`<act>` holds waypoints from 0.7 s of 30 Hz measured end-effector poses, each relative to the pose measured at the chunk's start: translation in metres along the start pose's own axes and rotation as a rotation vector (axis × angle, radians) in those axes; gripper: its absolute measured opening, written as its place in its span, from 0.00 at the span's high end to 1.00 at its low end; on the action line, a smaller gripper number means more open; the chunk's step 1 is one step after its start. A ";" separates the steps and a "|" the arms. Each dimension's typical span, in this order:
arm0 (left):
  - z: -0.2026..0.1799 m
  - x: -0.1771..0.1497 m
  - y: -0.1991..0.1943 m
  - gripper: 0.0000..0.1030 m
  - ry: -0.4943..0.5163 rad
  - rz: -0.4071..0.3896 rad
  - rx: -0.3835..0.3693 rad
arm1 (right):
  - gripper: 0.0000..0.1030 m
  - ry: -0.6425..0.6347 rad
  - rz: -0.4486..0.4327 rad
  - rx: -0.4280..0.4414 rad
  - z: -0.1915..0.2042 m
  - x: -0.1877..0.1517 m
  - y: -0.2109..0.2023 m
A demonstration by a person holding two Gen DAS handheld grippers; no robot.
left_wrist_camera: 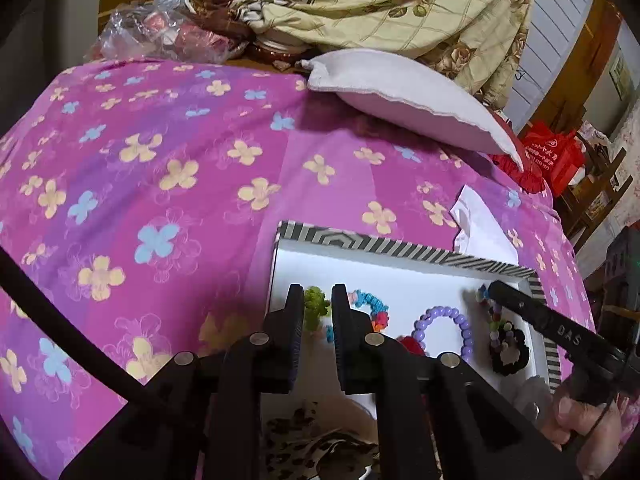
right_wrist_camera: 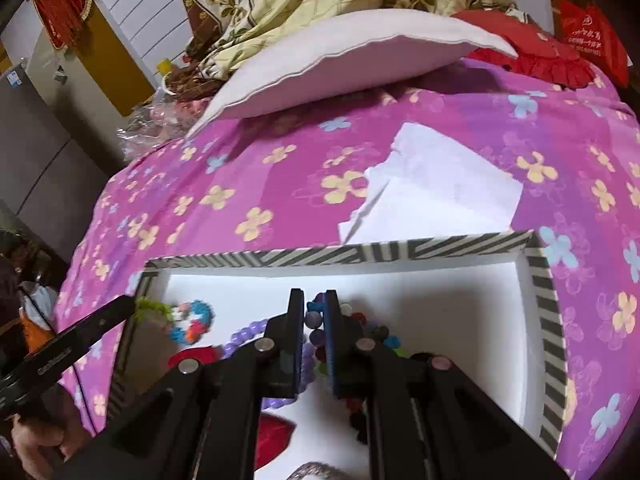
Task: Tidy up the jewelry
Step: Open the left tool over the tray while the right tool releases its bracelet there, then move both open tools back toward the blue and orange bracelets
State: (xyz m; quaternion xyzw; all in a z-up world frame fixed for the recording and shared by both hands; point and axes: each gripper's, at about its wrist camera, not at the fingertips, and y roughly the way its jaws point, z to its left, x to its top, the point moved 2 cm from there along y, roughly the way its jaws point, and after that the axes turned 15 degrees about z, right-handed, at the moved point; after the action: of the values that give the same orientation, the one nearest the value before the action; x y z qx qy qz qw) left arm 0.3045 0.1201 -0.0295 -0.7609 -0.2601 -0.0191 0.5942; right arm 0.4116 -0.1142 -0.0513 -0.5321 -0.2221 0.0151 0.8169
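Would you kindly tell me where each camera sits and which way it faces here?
Left wrist: sits on the left hand-held gripper, facing down at the striped box's left part over a green hair tie; the right hand shows.
Right wrist: sits on the right hand-held gripper, facing down over a dark bead bracelet; the left hand shows.
Shared: box, purple bead bracelet, pink floral sheet.

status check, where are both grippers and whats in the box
Left gripper and right gripper both over the striped box, neither visibly holding anything. Box holds purple bead bracelet, green scrunchie, black scrunchie. White paper lies beyond the box, clear of it.
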 end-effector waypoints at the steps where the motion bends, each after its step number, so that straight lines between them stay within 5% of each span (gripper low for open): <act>1: 0.000 0.000 0.001 1.00 0.000 0.004 -0.001 | 0.91 0.011 -0.008 0.000 -0.002 0.000 0.000; 4: 0.001 -0.004 -0.001 1.00 0.000 0.008 -0.007 | 0.72 0.050 -0.018 0.069 -0.008 -0.002 -0.006; 11: 0.003 -0.017 -0.030 0.94 -0.017 -0.006 -0.027 | 0.71 0.052 -0.084 0.084 -0.006 -0.031 -0.060; 14: 0.001 -0.033 -0.049 0.93 -0.013 -0.030 -0.028 | 0.71 -0.002 -0.109 0.058 0.005 -0.062 -0.088; 18: 0.000 -0.070 -0.076 0.89 -0.003 -0.066 -0.051 | 0.51 -0.081 -0.176 0.014 0.019 -0.122 -0.125; 21: 0.001 -0.116 -0.096 0.88 0.007 -0.109 -0.067 | 0.49 -0.128 -0.234 -0.014 0.025 -0.171 -0.145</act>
State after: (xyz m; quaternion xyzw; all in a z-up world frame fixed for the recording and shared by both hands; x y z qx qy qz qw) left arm 0.1637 0.0930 0.0163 -0.7649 -0.2982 -0.0626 0.5675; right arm 0.2178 -0.1999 0.0244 -0.5063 -0.3346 -0.0479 0.7934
